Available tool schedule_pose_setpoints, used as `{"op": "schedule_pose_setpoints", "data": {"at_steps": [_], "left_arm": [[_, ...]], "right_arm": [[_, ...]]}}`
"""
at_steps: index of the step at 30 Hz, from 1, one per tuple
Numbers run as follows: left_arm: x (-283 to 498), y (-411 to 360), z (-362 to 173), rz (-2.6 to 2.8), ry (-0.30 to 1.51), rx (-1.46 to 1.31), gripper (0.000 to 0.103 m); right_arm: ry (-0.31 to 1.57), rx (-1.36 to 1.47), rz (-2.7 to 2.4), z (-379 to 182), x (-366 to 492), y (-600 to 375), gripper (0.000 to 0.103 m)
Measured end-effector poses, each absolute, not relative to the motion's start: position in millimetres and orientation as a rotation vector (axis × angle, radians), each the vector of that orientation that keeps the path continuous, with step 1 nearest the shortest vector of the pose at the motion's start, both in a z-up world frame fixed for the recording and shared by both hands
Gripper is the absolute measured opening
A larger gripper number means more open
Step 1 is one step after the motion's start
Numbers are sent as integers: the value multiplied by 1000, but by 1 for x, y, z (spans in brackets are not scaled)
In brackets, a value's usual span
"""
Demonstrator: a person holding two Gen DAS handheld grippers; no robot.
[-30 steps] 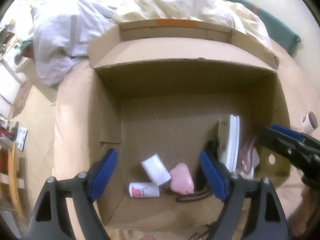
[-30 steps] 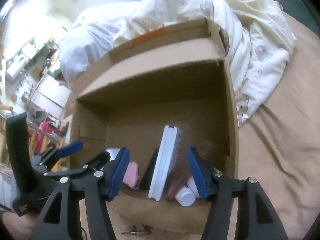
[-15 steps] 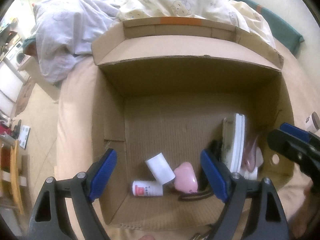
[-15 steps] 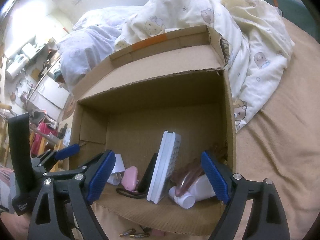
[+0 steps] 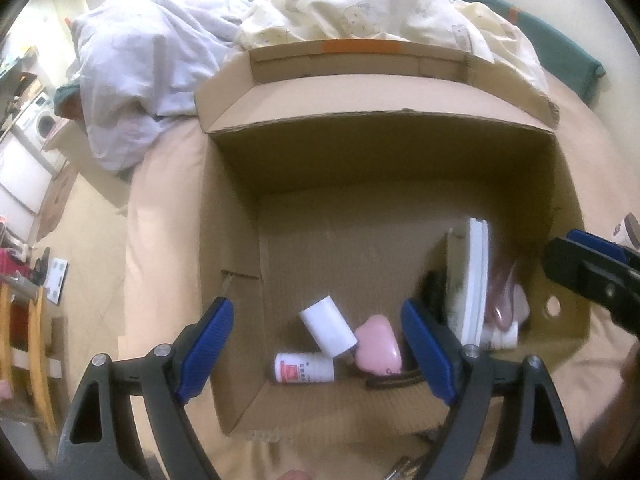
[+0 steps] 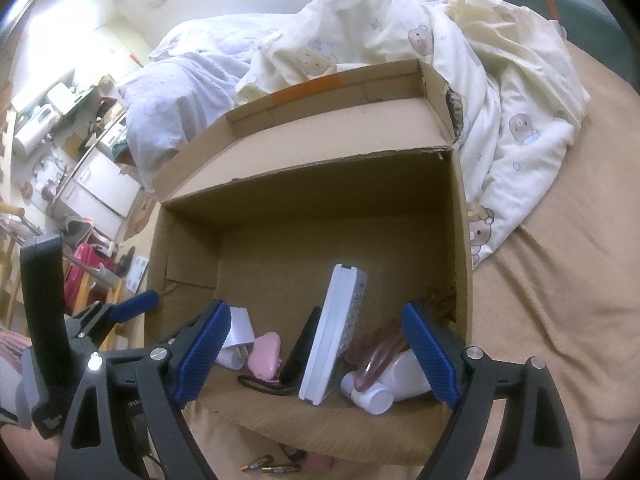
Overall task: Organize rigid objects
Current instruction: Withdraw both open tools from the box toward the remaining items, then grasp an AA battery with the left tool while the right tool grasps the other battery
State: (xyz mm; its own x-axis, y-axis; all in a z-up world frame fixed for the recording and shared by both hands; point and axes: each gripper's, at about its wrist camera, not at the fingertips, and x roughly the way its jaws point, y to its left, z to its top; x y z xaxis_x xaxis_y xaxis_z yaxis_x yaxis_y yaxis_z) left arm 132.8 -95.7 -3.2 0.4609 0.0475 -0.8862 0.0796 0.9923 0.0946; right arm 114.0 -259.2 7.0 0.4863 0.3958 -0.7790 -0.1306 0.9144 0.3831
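An open cardboard box [image 5: 568, 216] [image 6: 460, 240] sits on the bed. On its floor lie a white cylinder [image 5: 328, 326], a small red-labelled white bottle [image 5: 304, 368] and a pink heart-shaped case [image 5: 378, 346] [image 6: 266, 354]. A white slab [image 5: 474, 280] [image 6: 332, 328] stands on edge beside a black item [image 6: 300, 348]. A white bottle [image 6: 400, 376] and a pink see-through piece [image 6: 376, 356] rest in the right corner. My left gripper [image 5: 316, 308] hovers open over the box's near left. My right gripper [image 6: 316, 310] is open above the near edge, touching nothing.
Rumpled quilts [image 6: 500, 80] are heaped behind and to the right of the box. Hair clips [image 6: 272, 468] lie on the tan sheet in front of it. A small dark-lidded jar [image 5: 628, 230] stands right of the box. The bed's edge and floor [image 5: 100, 248] are on the left.
My right gripper's jaws have spread wider and drawn back a little. The white bottle and pink piece, blurred a second ago, now lie still in the corner. The left gripper has hardly moved.
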Motion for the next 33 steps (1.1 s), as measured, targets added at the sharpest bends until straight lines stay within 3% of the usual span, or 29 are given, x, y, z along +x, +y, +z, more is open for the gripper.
{"op": "schedule_pose_setpoints", "data": {"at_steps": [22,33], "left_arm": [[53,-60,-4,23,1163,46,84],[49,-42,-34,45,1272,-41,84]], "right_arm": [[1026,287,302,21,45,-271,93],[1101,353,243,2,15,-281,93]]}}
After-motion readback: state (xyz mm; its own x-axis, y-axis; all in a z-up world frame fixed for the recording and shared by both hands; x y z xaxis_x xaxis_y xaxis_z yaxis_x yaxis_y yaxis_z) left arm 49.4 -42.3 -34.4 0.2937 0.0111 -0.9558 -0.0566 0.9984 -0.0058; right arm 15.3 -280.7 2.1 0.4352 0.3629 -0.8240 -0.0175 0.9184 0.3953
